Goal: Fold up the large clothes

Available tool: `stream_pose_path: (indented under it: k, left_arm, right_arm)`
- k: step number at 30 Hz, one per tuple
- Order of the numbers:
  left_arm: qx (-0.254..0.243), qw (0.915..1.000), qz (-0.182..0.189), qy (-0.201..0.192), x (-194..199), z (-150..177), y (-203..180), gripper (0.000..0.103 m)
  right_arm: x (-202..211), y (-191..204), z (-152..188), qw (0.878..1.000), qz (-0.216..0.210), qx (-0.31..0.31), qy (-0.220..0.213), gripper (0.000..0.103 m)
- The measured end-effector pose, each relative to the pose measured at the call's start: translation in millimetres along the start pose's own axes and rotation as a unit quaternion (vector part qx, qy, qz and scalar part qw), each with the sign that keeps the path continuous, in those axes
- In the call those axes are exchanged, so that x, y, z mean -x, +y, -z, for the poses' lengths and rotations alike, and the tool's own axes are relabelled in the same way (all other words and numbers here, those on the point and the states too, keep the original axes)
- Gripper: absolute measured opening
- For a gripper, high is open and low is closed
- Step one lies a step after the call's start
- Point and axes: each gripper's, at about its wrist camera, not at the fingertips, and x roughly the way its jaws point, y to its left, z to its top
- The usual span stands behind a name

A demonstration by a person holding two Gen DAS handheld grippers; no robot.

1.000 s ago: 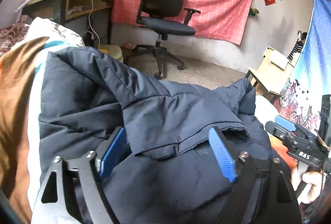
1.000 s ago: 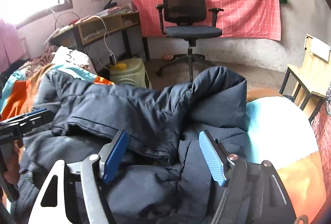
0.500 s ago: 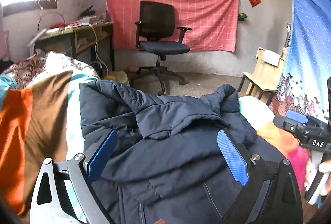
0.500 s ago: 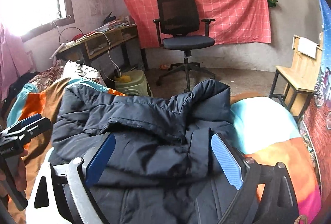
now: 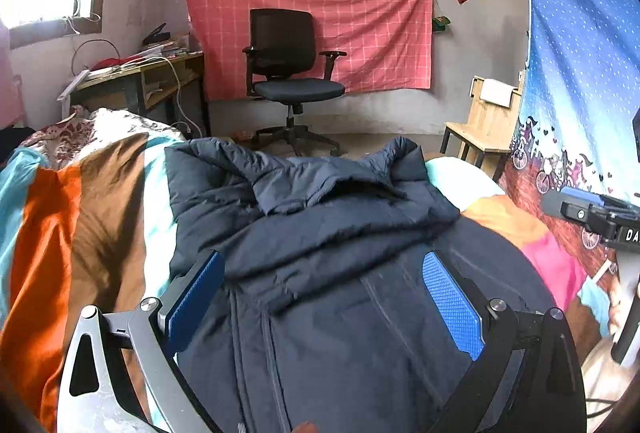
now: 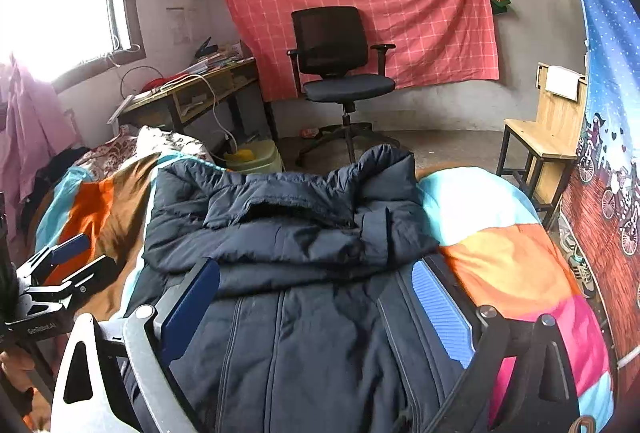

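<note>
A dark navy padded jacket (image 5: 320, 233) lies on the striped bed cover (image 5: 80, 213), its upper part folded down over the body. My left gripper (image 5: 322, 265) hangs above the jacket's lower half, open, with nothing between its blue pads. My right gripper (image 6: 316, 273) hovers over the same jacket (image 6: 300, 233); its jaws are opening and hold nothing. In the right wrist view the left gripper (image 6: 60, 265) shows at the far left over the bed cover (image 6: 500, 253). The left wrist view catches the right gripper (image 5: 592, 205) at its right edge.
Beyond the bed's far end stand a black office chair (image 5: 288, 73), a cluttered desk (image 5: 152, 73) on the left and a wooden chair (image 5: 484, 121) on the right. A blue printed curtain (image 5: 580, 73) hangs along the right. A pale green stool (image 6: 256, 157) sits by the desk.
Both grippers have let go of the folded jacket edge, opened wide, and pulled back and up. The folded part now lies loose on the jacket.
</note>
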Motion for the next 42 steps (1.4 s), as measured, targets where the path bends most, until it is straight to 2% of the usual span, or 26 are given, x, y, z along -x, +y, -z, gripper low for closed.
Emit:
stream_pose_path:
  k: [5,13,21,27,35,39,42]
  left_arm:
    - [0.029,0.9995,-0.008,0.006,24.2,37.8,-2.5,0.097]
    - [0.036,0.9986,-0.03,0.025,66.3,78.0,-28.8,0.098]
    - [-0.02,0.9992,-0.017,0.031,90.3,103.1,-69.6,0.098]
    - [-0.065,0.9959,-0.01,0.063,88.7,129.0,-86.8,0.098]
    - [-0.088,0.99,-0.015,0.109,75.9,164.5,-85.7,0.098]
    - [-0.117,0.9859,-0.025,0.117,72.0,180.2,-84.1,0.098]
    - [-0.137,0.9823,-0.033,0.124,67.1,190.8,-85.1,0.098]
  right_arm:
    - [18.2,3.2,22.2,1.0,-0.014,0.023,0.0,0.099]
    - [52.5,10.2,69.3,0.997,-0.042,0.064,0.007,0.103]
    - [75.6,4.3,103.9,0.995,-0.043,0.079,0.051,0.103]
    - [84.7,0.5,133.0,0.987,-0.037,0.125,0.089,0.103]
    - [82.2,-1.1,172.7,0.974,-0.031,0.175,0.138,0.103]
    - [68.2,-2.4,187.9,0.962,0.012,0.207,0.179,0.103]
    - [56.3,-5.3,195.6,0.952,0.027,0.22,0.212,0.103]
